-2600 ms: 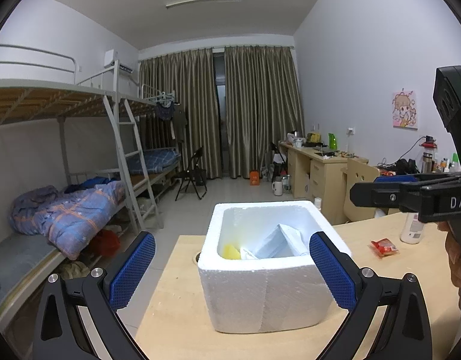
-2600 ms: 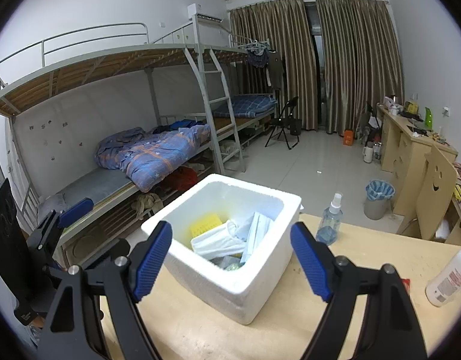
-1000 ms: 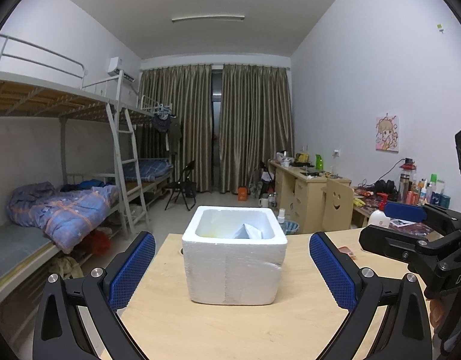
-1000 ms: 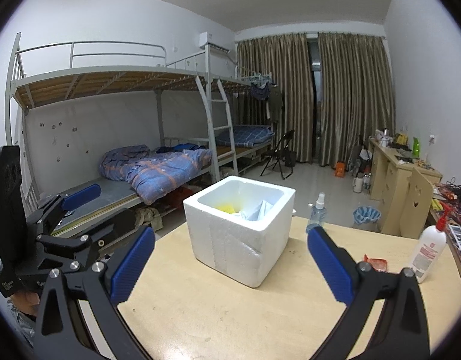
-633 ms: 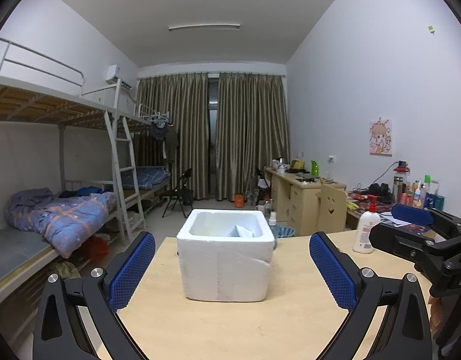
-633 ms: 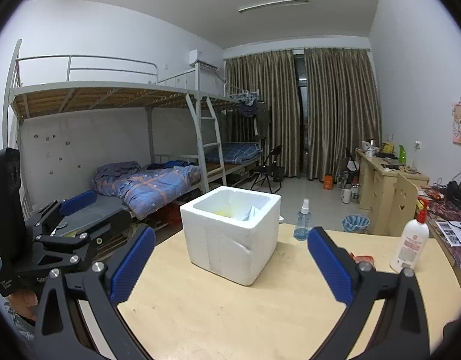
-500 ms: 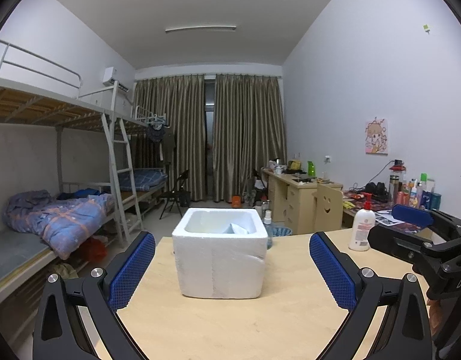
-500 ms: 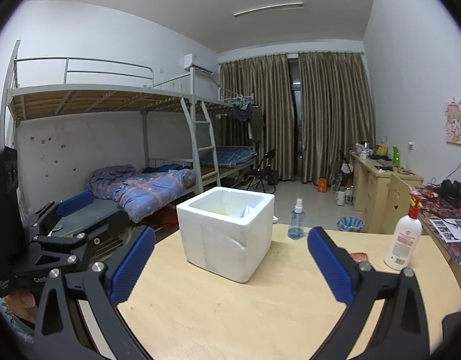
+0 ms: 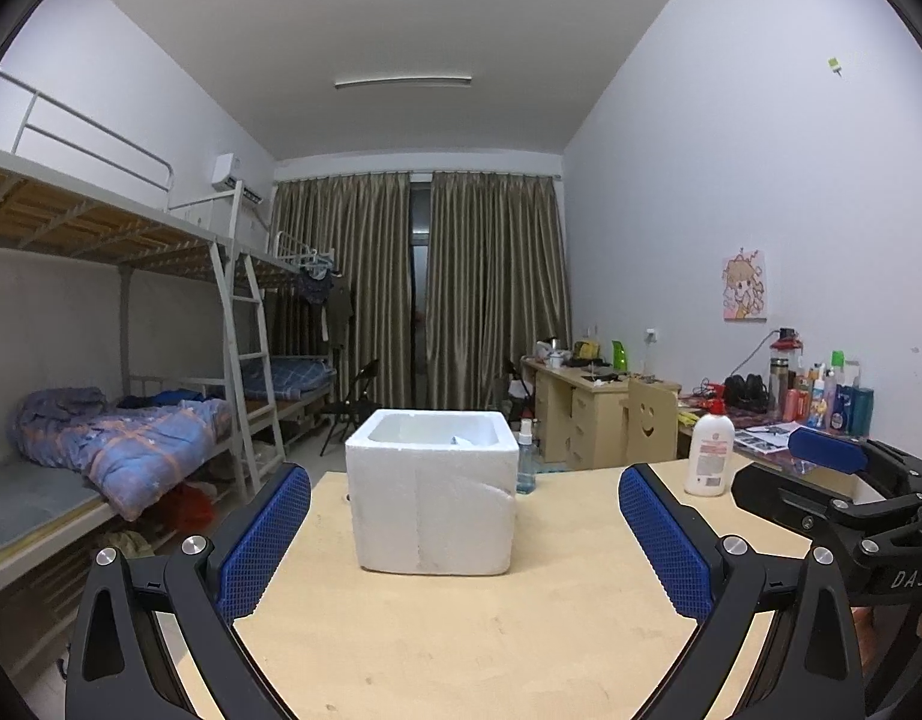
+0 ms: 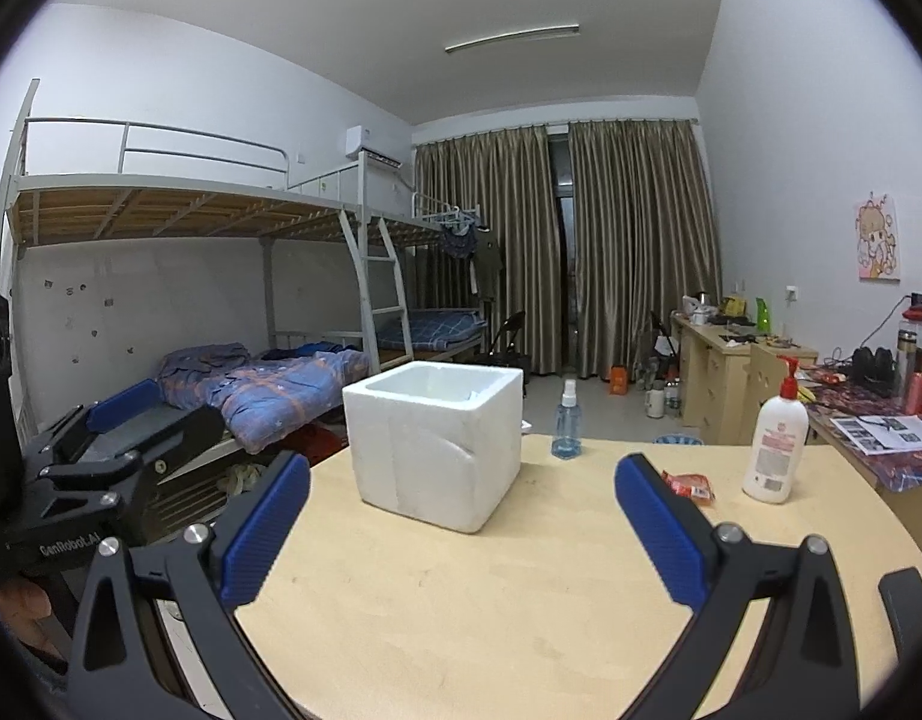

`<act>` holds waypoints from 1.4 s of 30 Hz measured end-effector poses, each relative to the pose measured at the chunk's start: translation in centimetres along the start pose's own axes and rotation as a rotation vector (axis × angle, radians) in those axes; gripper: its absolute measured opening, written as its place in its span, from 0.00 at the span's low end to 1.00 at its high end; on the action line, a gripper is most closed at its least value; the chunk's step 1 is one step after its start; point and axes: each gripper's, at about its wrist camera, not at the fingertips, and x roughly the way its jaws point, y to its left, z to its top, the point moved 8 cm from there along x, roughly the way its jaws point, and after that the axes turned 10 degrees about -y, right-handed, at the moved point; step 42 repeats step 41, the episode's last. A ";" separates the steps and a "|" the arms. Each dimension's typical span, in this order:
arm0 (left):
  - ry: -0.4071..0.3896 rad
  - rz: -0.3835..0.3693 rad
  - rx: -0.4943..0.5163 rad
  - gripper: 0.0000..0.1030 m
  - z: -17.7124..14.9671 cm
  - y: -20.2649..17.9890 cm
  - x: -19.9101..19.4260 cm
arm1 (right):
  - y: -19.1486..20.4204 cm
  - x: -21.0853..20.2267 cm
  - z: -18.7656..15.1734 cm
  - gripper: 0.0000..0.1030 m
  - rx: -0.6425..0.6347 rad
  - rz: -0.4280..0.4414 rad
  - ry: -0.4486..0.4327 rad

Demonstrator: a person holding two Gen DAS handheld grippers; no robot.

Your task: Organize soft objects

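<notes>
A white foam box (image 9: 432, 498) (image 10: 438, 443) stands on the light wooden table (image 9: 461, 630) (image 10: 491, 600). From this low angle only a pale corner of its contents shows above the rim. My left gripper (image 9: 464, 537) is open and empty, well back from the box, which sits centred between the blue pads. My right gripper (image 10: 461, 531) is also open and empty, with the box ahead and slightly left. A small red packet (image 10: 689, 485) lies on the table near the right gripper's right finger. Each gripper shows at the edge of the other's view.
A white lotion pump bottle (image 10: 773, 444) (image 9: 709, 456) stands at the table's right. A small clear spray bottle (image 10: 567, 420) (image 9: 526, 459) stands behind the box. Bunk beds (image 10: 221, 300) line the left wall and a cluttered desk (image 9: 821, 414) the right.
Both grippers have pulled back and dropped lower, away from the foam box. The box now looks smaller and its inside is mostly hidden. Both stayed open and empty.
</notes>
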 end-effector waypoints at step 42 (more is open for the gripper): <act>0.036 -0.027 0.030 1.00 -3.8 -1.7 -1.8 | -0.6 -2.5 -3.8 1.00 0.056 -0.026 0.026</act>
